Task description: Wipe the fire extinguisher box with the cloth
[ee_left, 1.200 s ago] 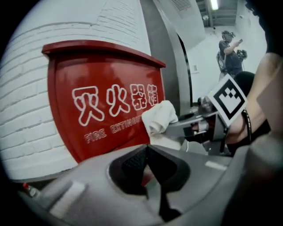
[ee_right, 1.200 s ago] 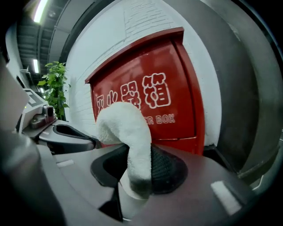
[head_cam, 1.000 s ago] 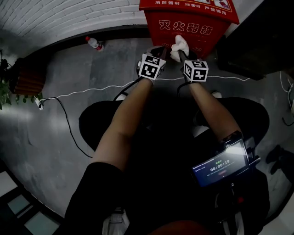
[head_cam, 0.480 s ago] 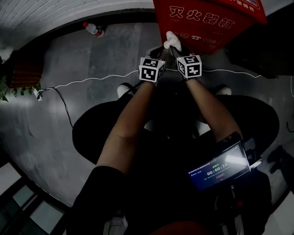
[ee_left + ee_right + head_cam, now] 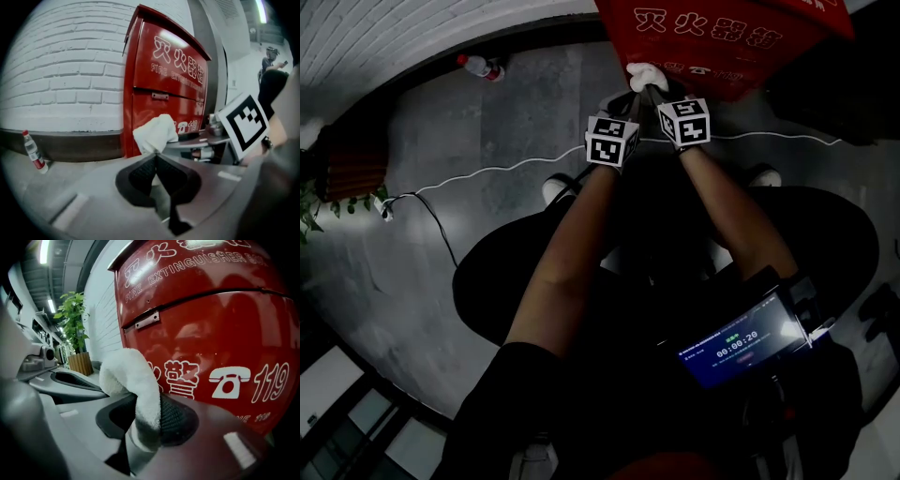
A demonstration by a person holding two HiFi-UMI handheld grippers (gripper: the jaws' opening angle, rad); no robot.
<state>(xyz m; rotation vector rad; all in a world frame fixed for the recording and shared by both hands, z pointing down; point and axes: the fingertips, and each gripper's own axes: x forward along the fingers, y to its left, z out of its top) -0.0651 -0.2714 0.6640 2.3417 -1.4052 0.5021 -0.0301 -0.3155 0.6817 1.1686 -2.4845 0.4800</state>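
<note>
- Most of the head view is dark grey floor [image 5: 487, 122], with a white brick wall [image 5: 412, 28] curving along its far edge.
- One red fire extinguisher box [image 5: 722, 47] stands on the floor against that wall. White characters run across its front, and in the right gripper view a telephone sign and "119" are printed low on it.
- Both of the person's bare forearms reach forward towards the box's lower front, the left forearm [image 5: 572, 253] beside the right forearm [image 5: 727, 216].
- A wooden planter [image 5: 352, 155] with a leafy plant [image 5: 72, 319] sits by the wall, well to the left of the box.
- A lit screen [image 5: 741, 337] showing digits is close to the person's right side.
- The right gripper [image 5: 147, 416] is clamped on the white cloth [image 5: 133, 380], which is folded over between its jaws and bulges up just in front of the red panel.
- The left gripper [image 5: 156, 157] has its jaws drawn together, the tips meeting on the cloth's lower corner, which tapers down into them.
- The cloth sits at the box's lower front. No view shows whether it touches the panel.
- A thin white cable [image 5: 487, 176] trails across the floor.
- A plastic bottle with a red cap [image 5: 476, 66] lies at the wall's foot, left of the box.
</note>
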